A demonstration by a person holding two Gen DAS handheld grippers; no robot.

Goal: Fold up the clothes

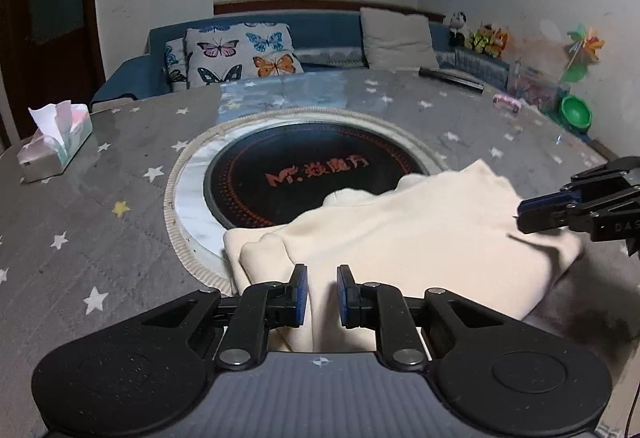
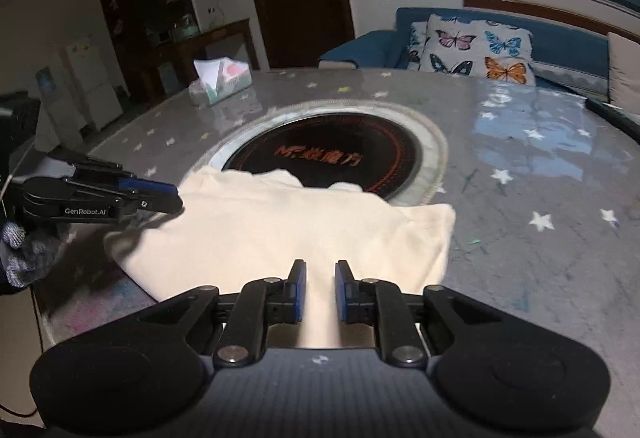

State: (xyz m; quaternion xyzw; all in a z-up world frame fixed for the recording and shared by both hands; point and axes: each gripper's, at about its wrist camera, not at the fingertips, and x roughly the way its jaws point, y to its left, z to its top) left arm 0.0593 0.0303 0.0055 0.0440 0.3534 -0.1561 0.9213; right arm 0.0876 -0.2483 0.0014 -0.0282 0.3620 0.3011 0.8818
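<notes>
From my left gripper [image 1: 322, 288] I see both fingers parted with a narrow gap, the cream garment [image 1: 400, 234] lying under and ahead of them; nothing is pinched between the pads, though the cloth directly beneath the gripper body is hidden from me. My right gripper [image 2: 321, 284] shows the same: fingers slightly spread above the near edge of the garment [image 2: 304, 226], with the fabric visible through the gap. The garment sits in a folded heap on the grey star-patterned table [image 1: 100, 222], its far edge overlapping the rim of the black round hotplate [image 1: 312, 174] set into the middle. In the left view the right gripper comes in from the right border and is cut off there; I cannot tell whether its tip touches the cloth. In the right view the left one appears at the left edge, with a blurred grey-gloved hand [image 2: 18, 254] behind it, only partly in frame. A tissue box [image 1: 56, 148] stands well apart on the far left, and a butterfly cushion [image 1: 240, 54] rests on the sofa beyond.
</notes>
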